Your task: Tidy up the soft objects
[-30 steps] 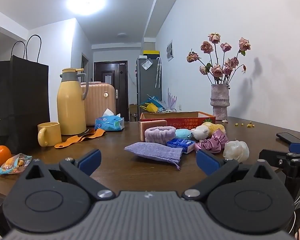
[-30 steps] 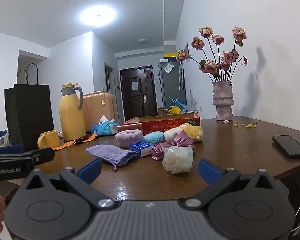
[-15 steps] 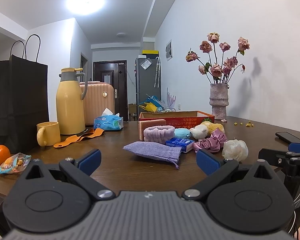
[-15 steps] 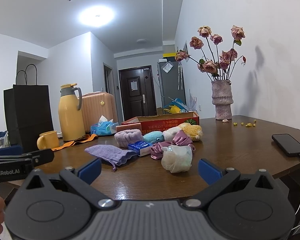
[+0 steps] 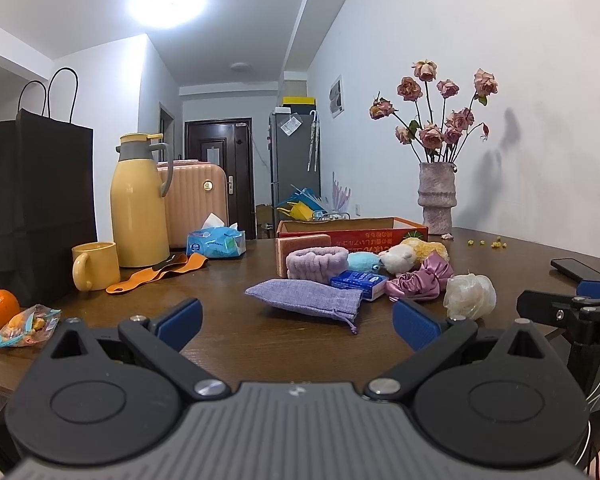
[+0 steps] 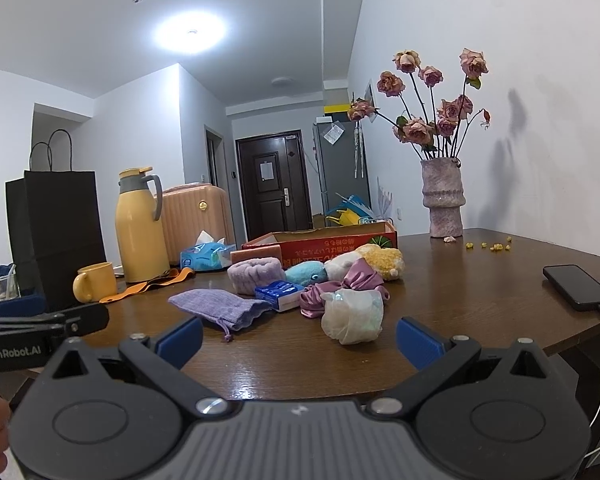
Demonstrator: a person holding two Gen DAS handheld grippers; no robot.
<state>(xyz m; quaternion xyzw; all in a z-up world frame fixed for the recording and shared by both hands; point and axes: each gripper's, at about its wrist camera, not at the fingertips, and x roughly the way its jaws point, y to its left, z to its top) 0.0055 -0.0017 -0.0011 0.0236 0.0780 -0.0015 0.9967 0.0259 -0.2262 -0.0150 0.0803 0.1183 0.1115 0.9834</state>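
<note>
Left wrist: white pouf [image 5: 469, 297] nearer now.

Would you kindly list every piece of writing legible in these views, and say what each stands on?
"GenRobot.AI": on the left gripper's body, seen in the right wrist view.
Red cardboard box: upside-down print, too blurred to read.
Blue carton and tissue pack: print too small.

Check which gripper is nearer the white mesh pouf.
Right. The right gripper is open with the white mesh pouf just ahead, between its fingers' line. The left gripper, also open, faces the purple drawstring pouch; the pouf sits off to its right.
</note>
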